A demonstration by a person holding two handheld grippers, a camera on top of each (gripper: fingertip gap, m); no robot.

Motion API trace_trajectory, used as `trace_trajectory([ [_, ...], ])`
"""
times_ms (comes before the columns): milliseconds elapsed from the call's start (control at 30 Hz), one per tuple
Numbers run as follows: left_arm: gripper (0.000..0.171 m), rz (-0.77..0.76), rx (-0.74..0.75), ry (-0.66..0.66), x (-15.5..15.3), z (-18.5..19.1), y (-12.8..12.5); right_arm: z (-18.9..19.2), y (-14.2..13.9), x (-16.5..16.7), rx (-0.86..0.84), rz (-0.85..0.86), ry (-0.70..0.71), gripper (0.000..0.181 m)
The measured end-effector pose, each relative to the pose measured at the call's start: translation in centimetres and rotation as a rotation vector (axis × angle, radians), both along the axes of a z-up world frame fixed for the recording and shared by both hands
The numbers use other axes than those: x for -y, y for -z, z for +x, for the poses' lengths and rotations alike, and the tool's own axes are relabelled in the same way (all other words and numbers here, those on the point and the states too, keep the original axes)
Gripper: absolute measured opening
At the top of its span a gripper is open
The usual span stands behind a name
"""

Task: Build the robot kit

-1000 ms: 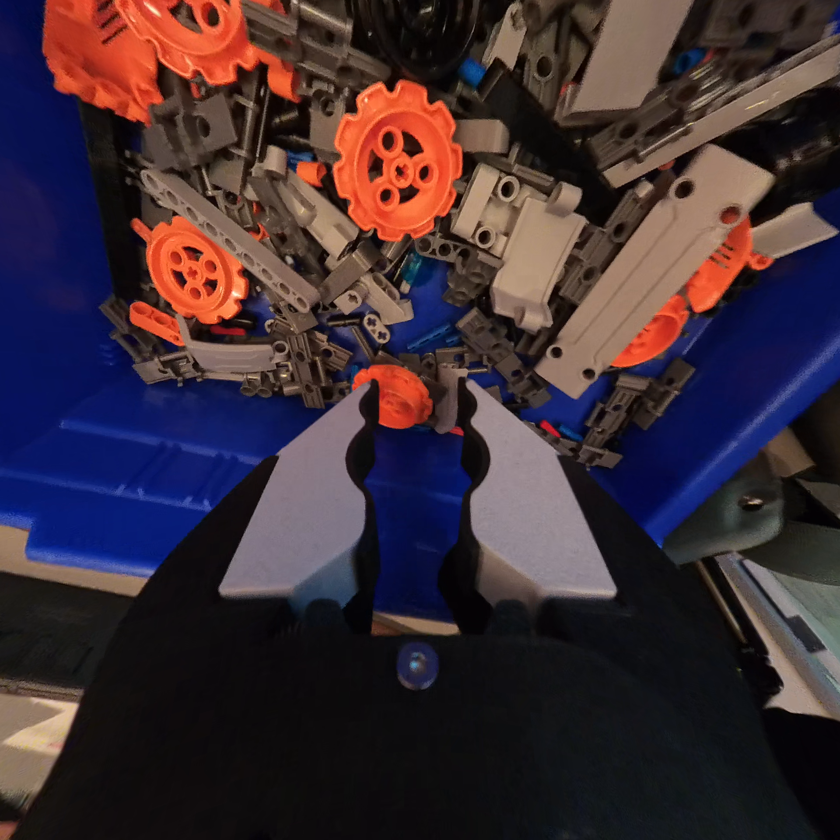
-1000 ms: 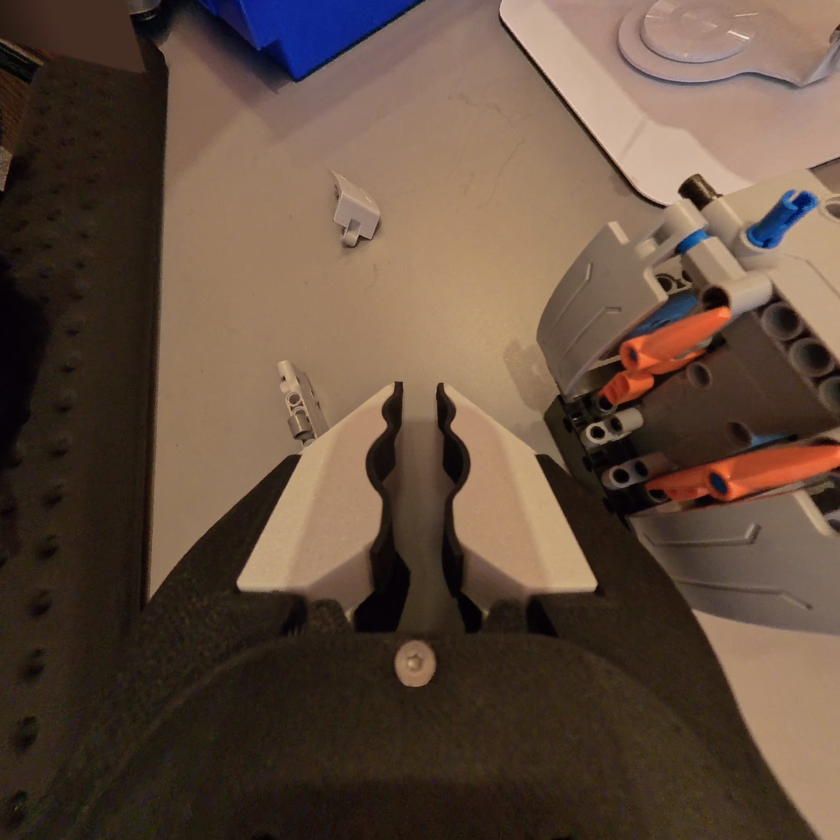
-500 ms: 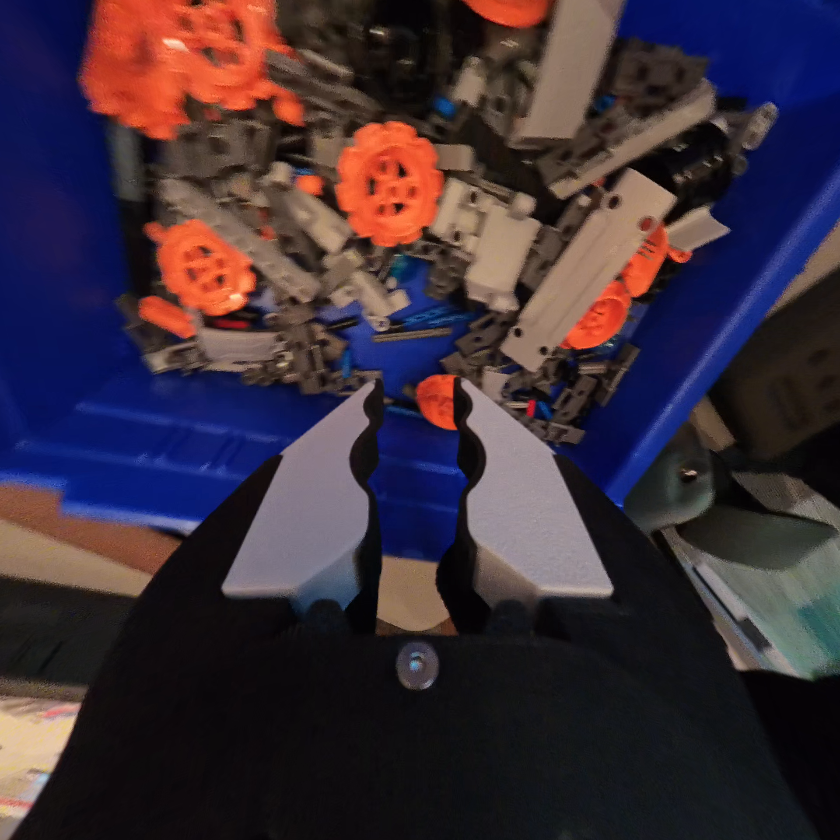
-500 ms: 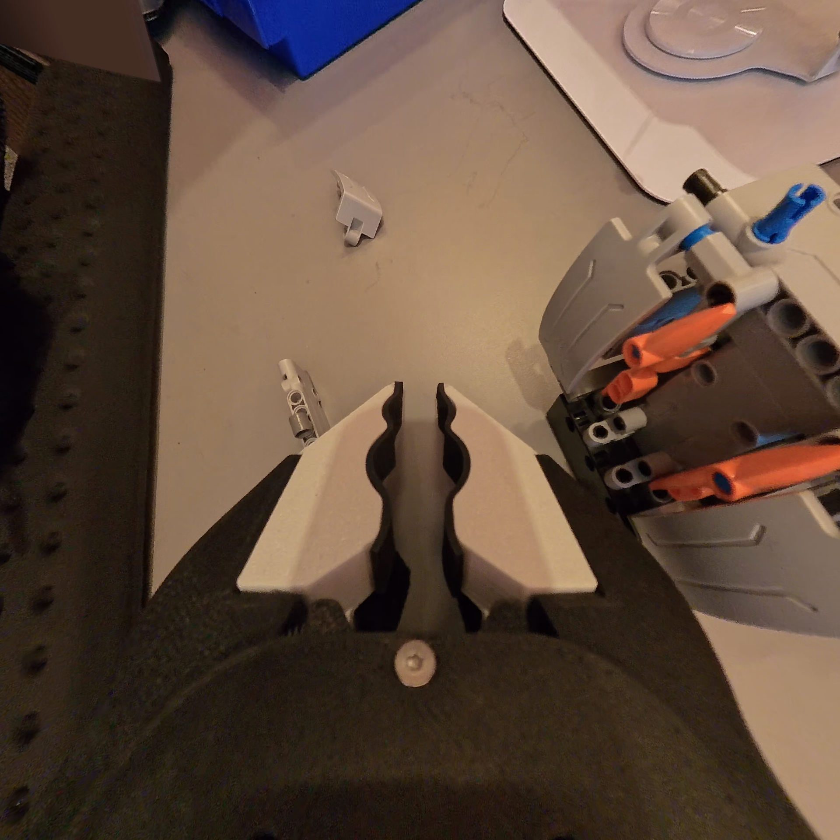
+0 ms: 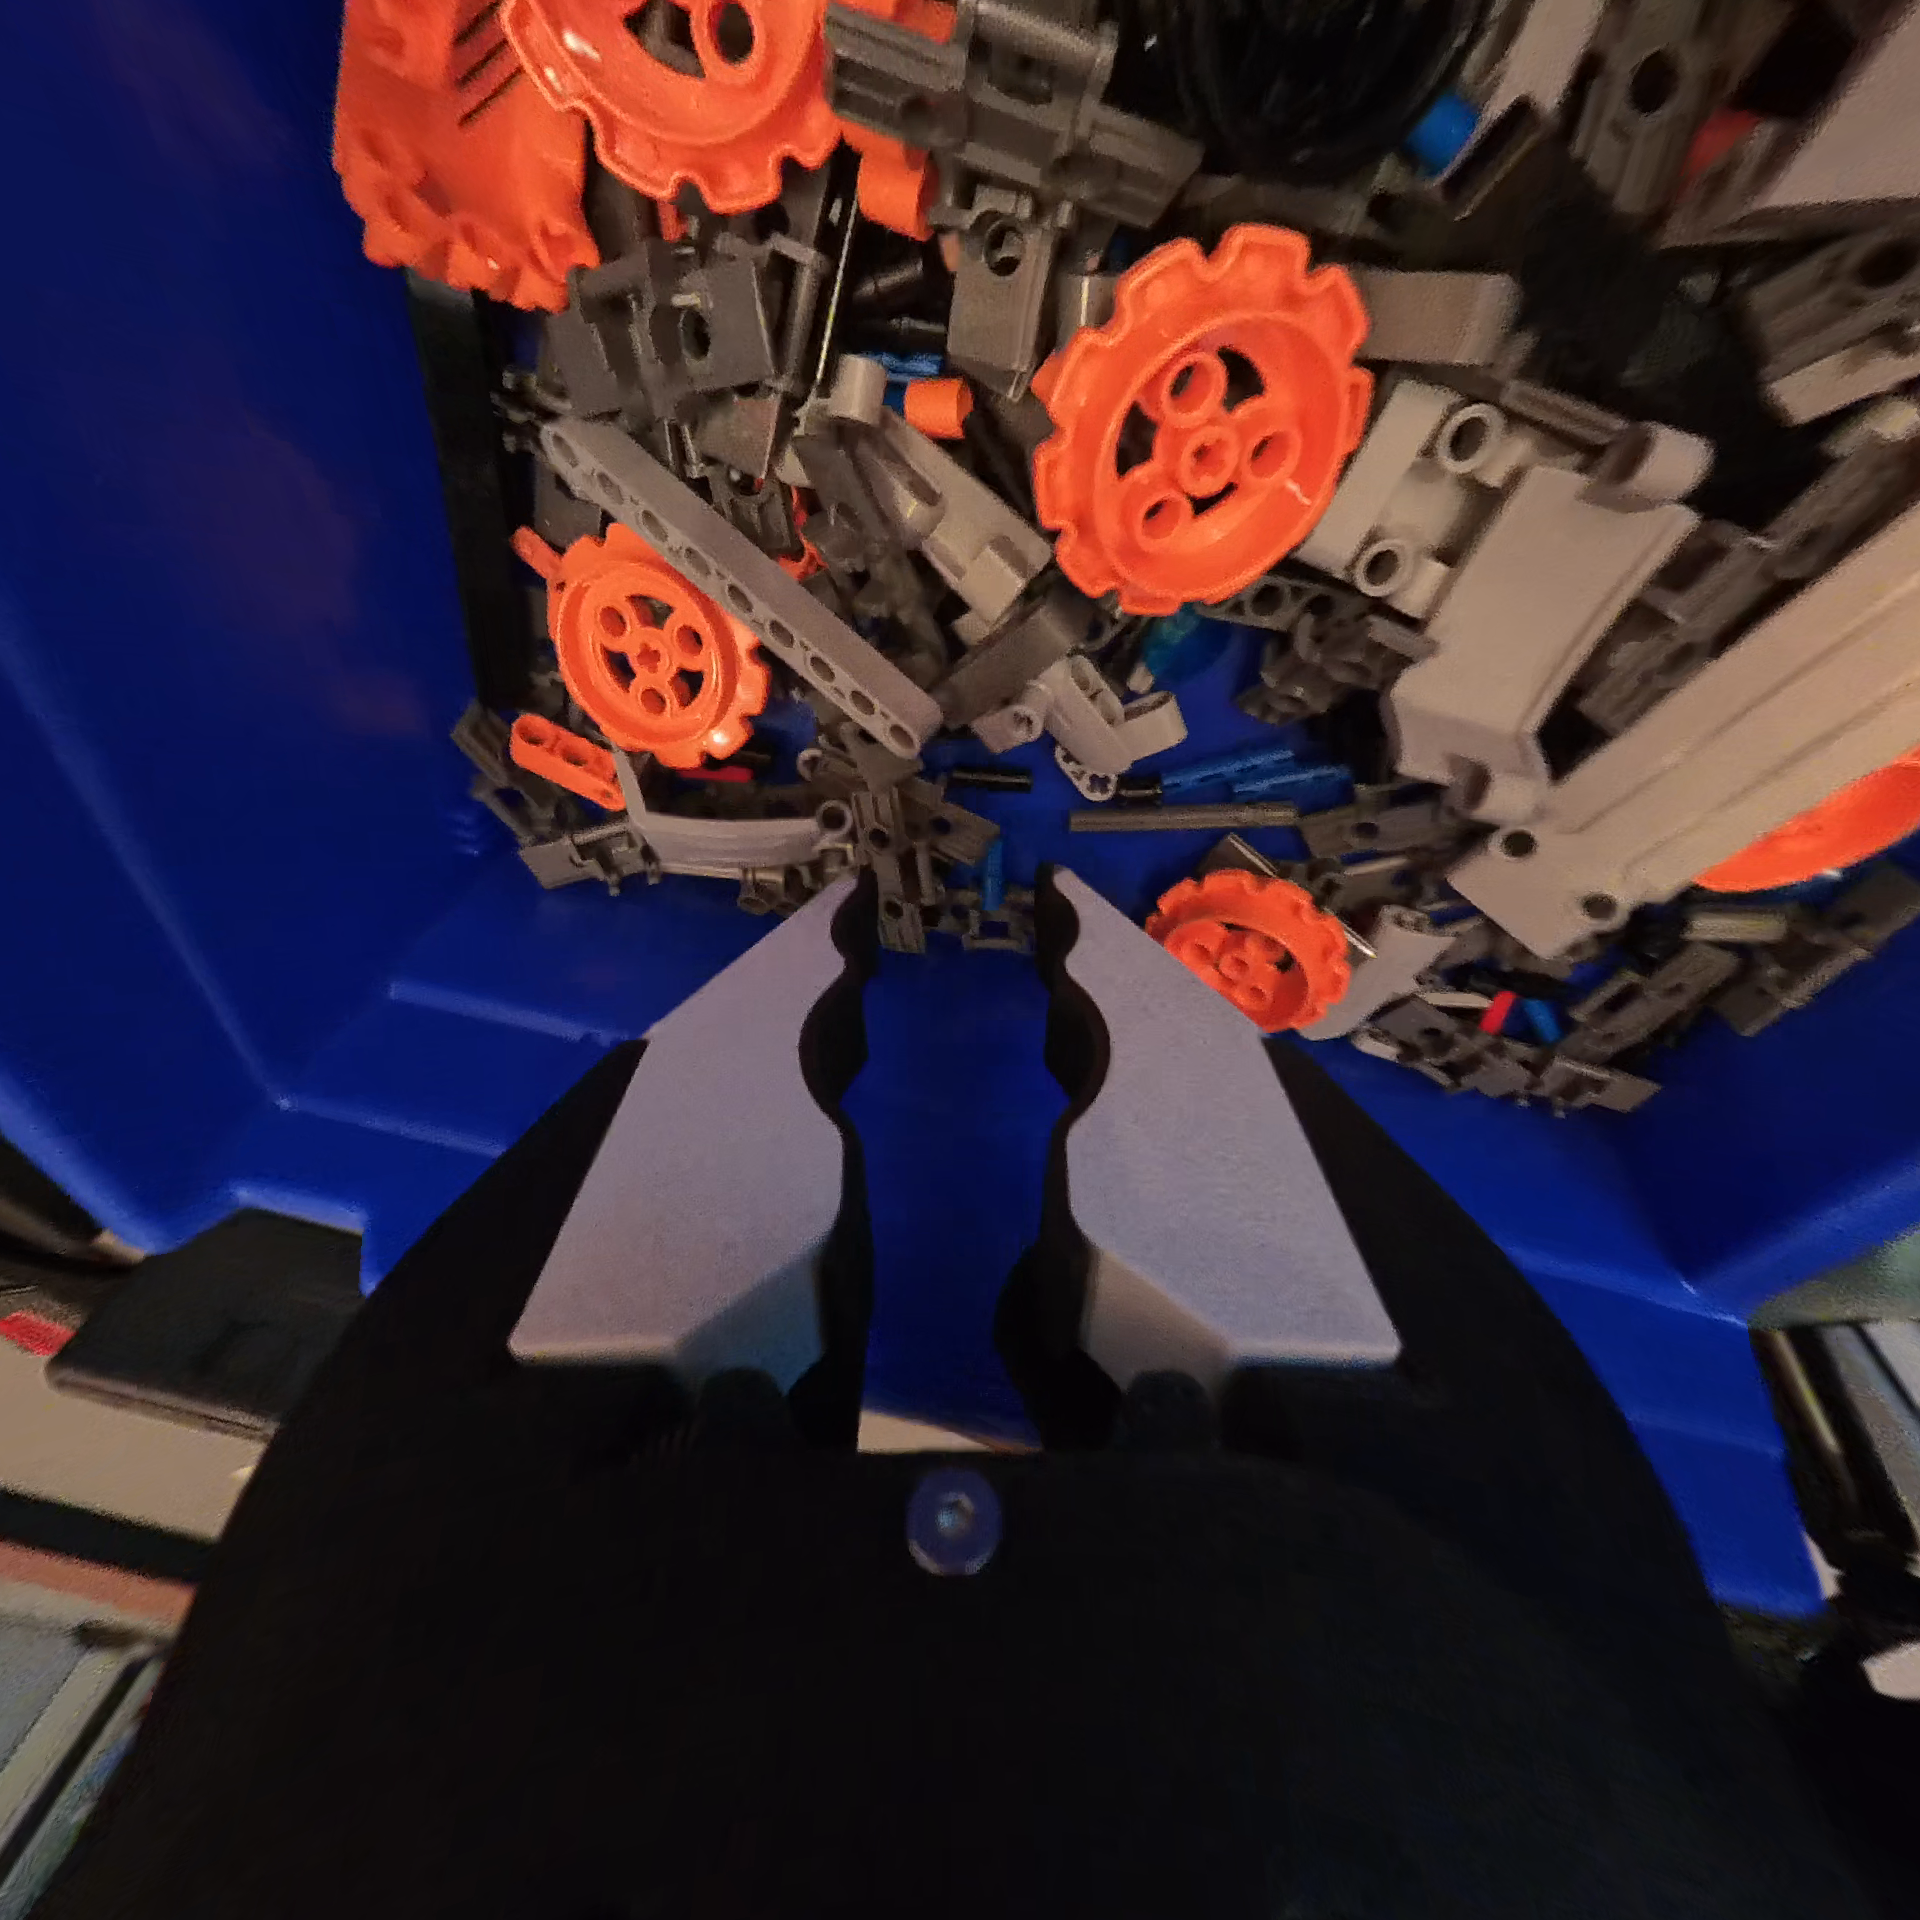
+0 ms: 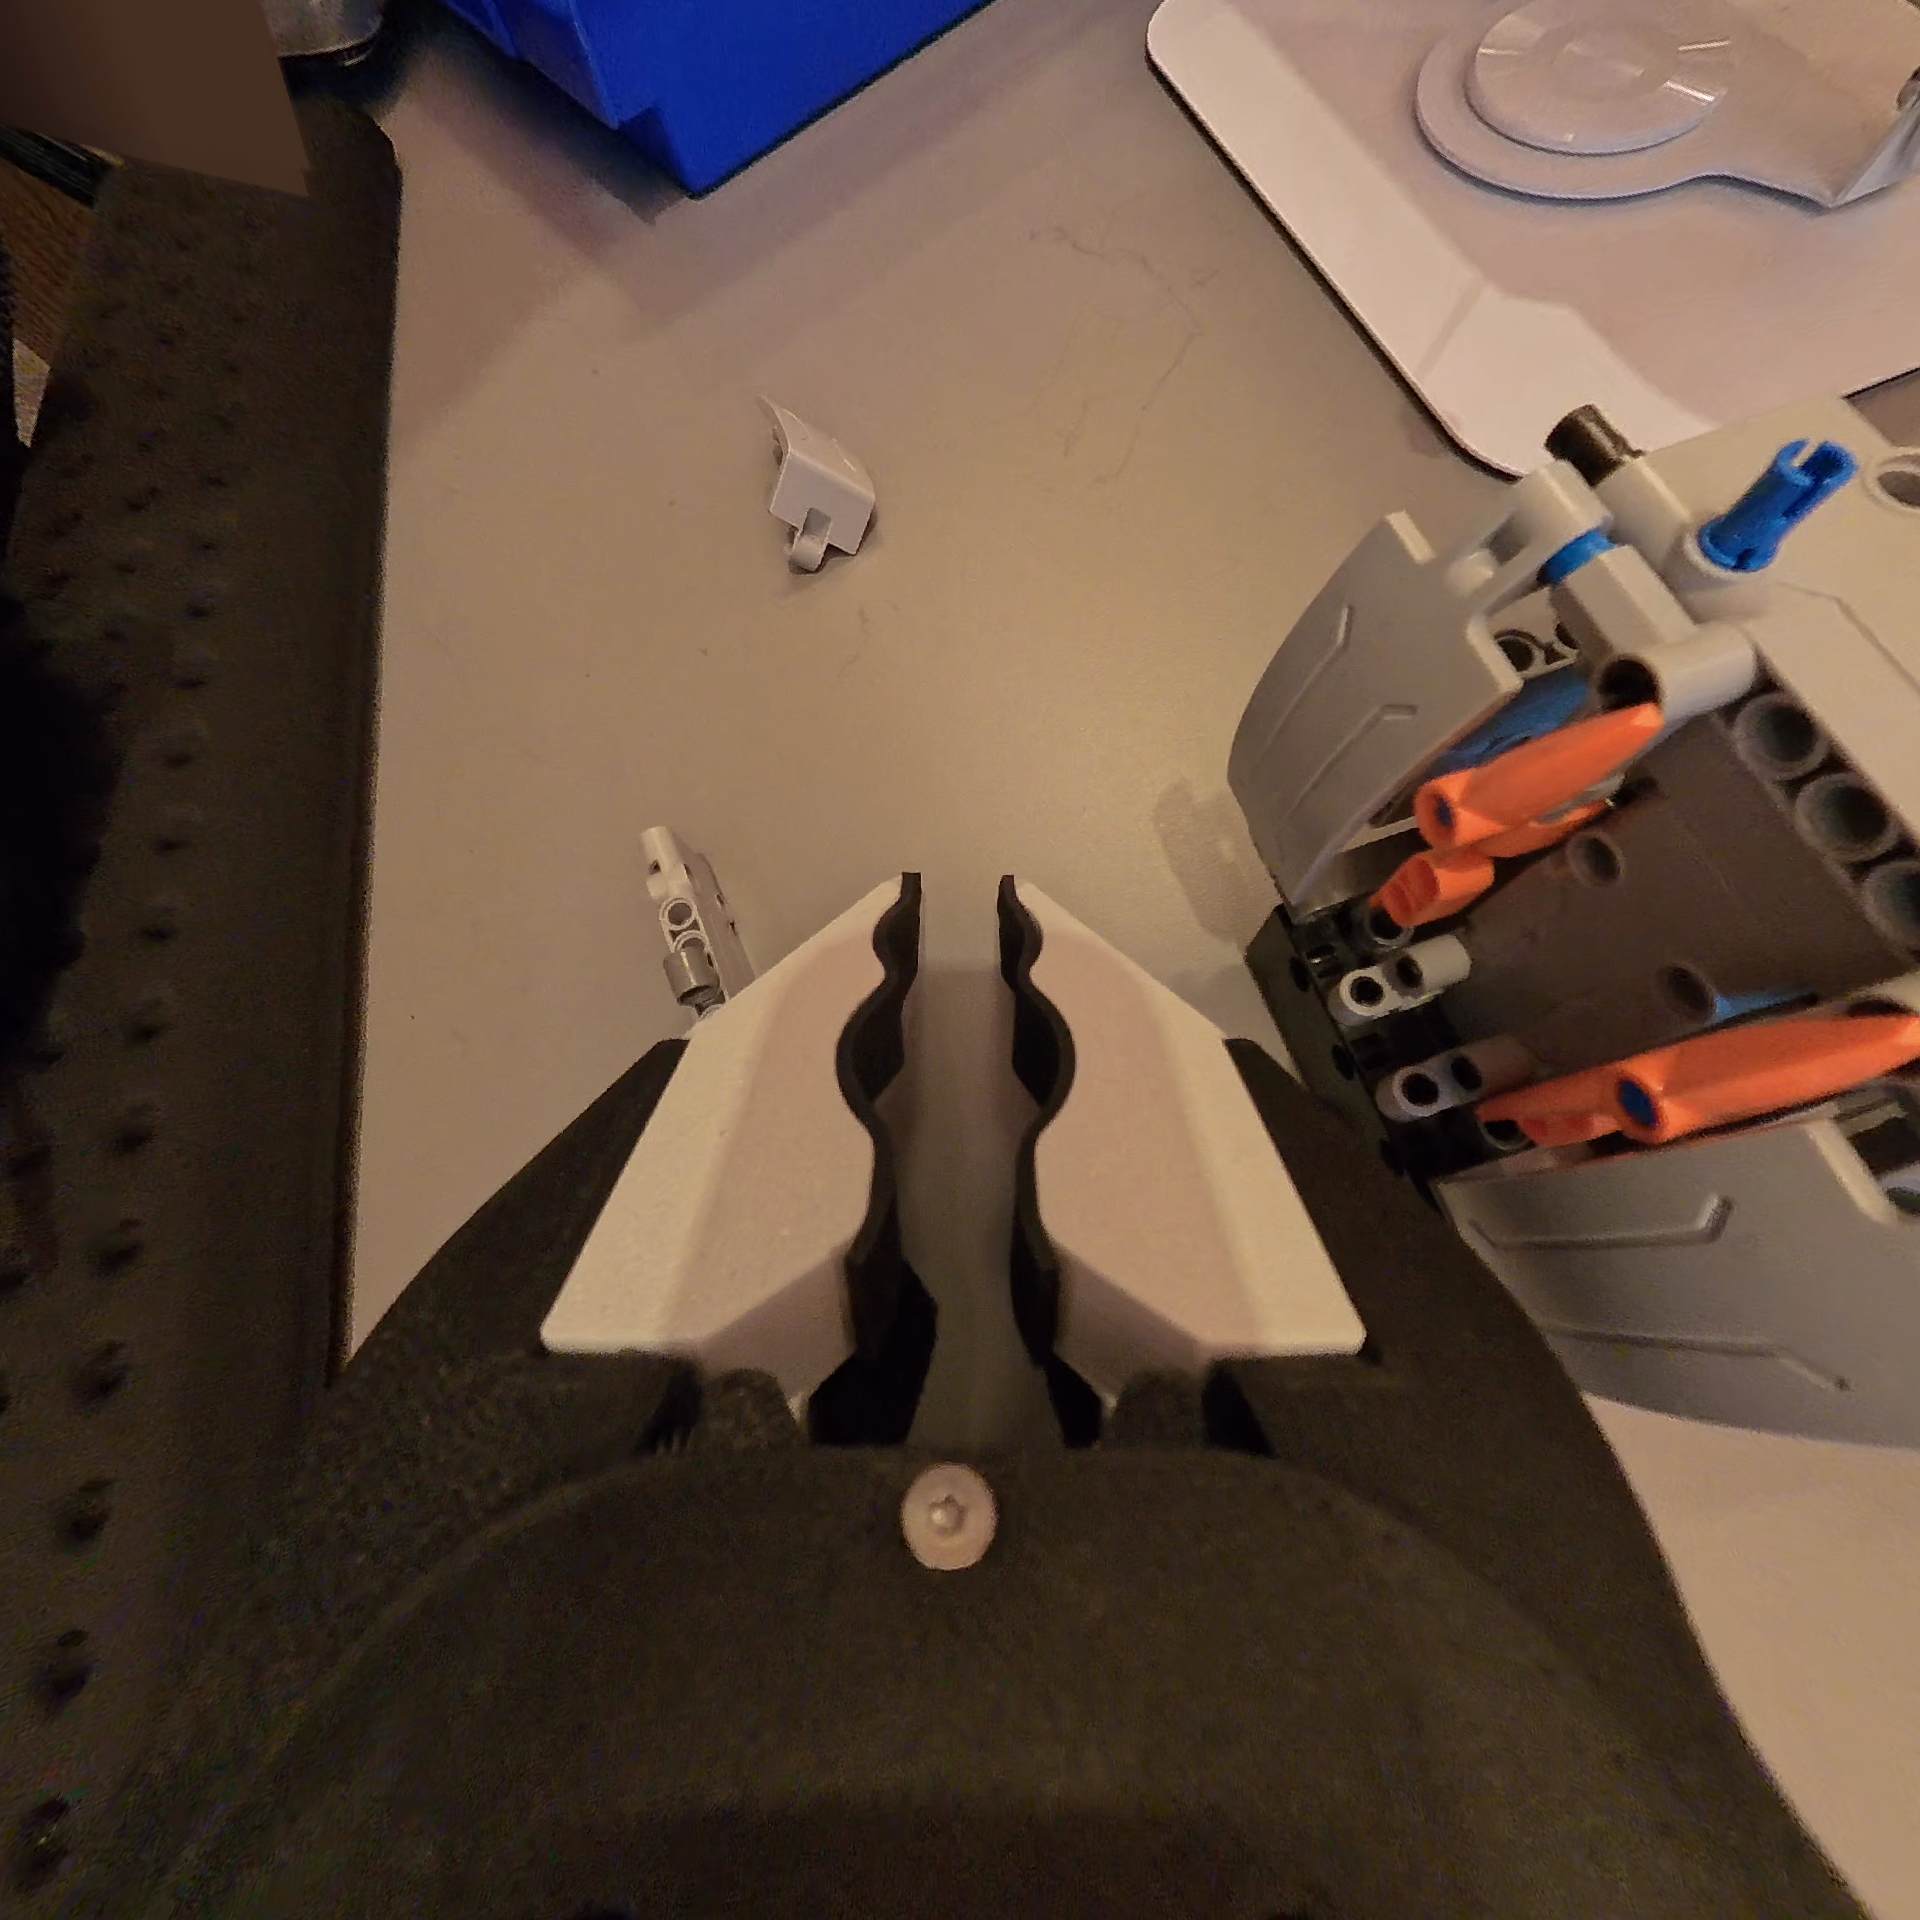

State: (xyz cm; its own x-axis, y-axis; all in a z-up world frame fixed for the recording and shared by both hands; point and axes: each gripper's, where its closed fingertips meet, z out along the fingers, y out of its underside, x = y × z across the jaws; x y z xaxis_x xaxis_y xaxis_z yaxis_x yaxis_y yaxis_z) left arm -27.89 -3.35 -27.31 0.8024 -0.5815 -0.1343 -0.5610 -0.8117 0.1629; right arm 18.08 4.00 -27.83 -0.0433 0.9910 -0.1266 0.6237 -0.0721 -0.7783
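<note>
Currently, left wrist view: left tool [image 5: 945, 894] is spread, nothing between the jaws, tips over the near edge of the parts pile inside the blue bin [image 5: 260, 727]. Dark grey connector pieces [image 5: 914, 883] sit right at the tips. Small orange gear [image 5: 1247, 954] lies just beside the right finger, not gripped. Larger orange gear [image 5: 1200, 421] sits deeper in the pile, another orange gear [image 5: 655, 649] near the bin's left wall, with a long grey holed beam [image 5: 738, 587] running past it.

Right wrist view: right tool [image 6: 958, 891] has a narrow gap between the jaws, holding nothing, above the grey surface [image 6: 987, 468]. Small grey pin piece [image 6: 691, 920] lies just beside the left finger. Grey bracket piece [image 6: 816, 480] is farther out, well apart. Built grey-and-orange assembly [image 6: 1621, 914] stands near the surface's right edge. Blue bin corner [image 6: 707, 73] shows at the far edge.
</note>
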Motion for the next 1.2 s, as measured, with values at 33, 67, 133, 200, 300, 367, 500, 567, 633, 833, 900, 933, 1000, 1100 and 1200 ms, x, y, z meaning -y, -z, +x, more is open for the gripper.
trace_trajectory([
  [33, 0.029, -0.019, -0.024, 0.004, 0.1, -0.2, 0.5, 0.0, 0.0, 0.0, -0.001, 0.0, 0.0, 0.013],
  [67, 0.029, -0.031, -0.053, 0.011, 0.1, -0.6, 0.9, 0.0, -0.1, 0.0, -0.002, 0.001, 0.0, 0.013],
  [133, 0.023, -0.026, -0.083, 0.028, -0.2, -1.0, 1.5, 0.0, -0.1, 0.0, -0.003, 0.0, -0.001, 0.013],
  [200, 0.016, -0.02, -0.087, 0.029, -0.5, -1.2, 1.8, 0.0, 0.0, 0.0, -0.001, -0.001, -0.002, 0.013],
  [300, 0.016, 0.0, -0.077, 0.024, -1.1, -1.4, 1.5, 0.0, 0.1, 0.0, 0.001, -0.003, -0.002, 0.013],
  [367, 0.016, 0.029, -0.05, 0.019, -1.6, -1.4, 1.1, 0.0, 0.1, 0.0, 0.001, -0.003, -0.001, 0.013],
  [500, 0.016, 0.11, 0.0, -0.005, -2.9, -1.4, -0.5, 0.0, 0.2, 0.0, 0.004, -0.003, -0.001, 0.013],
  [567, 0.015, 0.13, 0.005, -0.016, -3.2, -1.6, -1.1, 0.0, 0.2, 0.0, 0.004, -0.004, -0.002, 0.013],
  [633, 0.015, 0.157, 0.022, -0.013, -3.5, -1.4, -1.7, 0.0, 0.1, 0.0, 0.004, -0.004, -0.001, 0.013],
  [833, 0.015, 0.188, 0.137, -0.018, -3.3, 0.5, -3.3, 0.0, 0.2, 0.0, 0.005, -0.004, -0.002, 0.013],
  [900, 0.015, 0.179, 0.122, -0.016, -2.9, 0.5, -3.6, 0.0, 0.2, 0.0, 0.005, -0.005, -0.002, 0.013],
  [933, 0.016, 0.168, 0.125, -0.01, -2.6, 0.7, -3.7, 0.0, 0.2, 0.0, 0.006, -0.005, -0.002, 0.013],
  [1000, 0.016, 0.136, 0.18, -0.006, -1.8, 1.8, -3.6, 0.0, 0.2, 0.1, 0.007, -0.005, -0.004, 0.013],
  [1100, 0.016, 0.077, 0.232, 0.014, -0.2, 3.4, -3.0, 0.0, 0.1, 0.1, 0.005, -0.004, -0.003, 0.013],
  [1200, 0.016, 0.026, 0.26, 0.037, 1.4, 4.8, -2.3, 0.0, 0.1, 0.1, 0.005, -0.004, -0.004, 0.013],
])
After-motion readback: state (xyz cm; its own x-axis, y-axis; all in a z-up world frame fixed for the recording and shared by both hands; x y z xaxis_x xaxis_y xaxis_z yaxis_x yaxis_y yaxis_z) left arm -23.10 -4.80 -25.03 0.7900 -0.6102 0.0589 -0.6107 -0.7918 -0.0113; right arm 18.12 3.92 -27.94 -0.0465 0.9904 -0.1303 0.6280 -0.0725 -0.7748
